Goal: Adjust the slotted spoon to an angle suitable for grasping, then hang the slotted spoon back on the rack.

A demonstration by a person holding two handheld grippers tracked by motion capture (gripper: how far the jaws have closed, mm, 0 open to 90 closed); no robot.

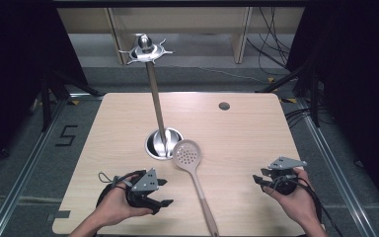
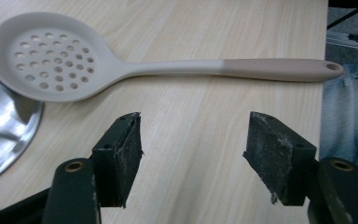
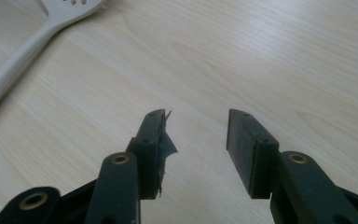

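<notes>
Tongs: left (image 1: 165, 192) and right (image 1: 257, 178) both gape, empty. Slotted spoon (image 1: 193, 174) lies flat on worktop (image 1: 246, 133), bowl touching the steel stand base (image 1: 153, 143). Judgement: left should close squarely across the handle.

Light wooden table (image 1: 237, 133) with a round cable hole near its far edge. A perforated beige skimmer spoon (image 1: 193, 174) lies beside a metal stand's round base (image 1: 164, 143).
</notes>
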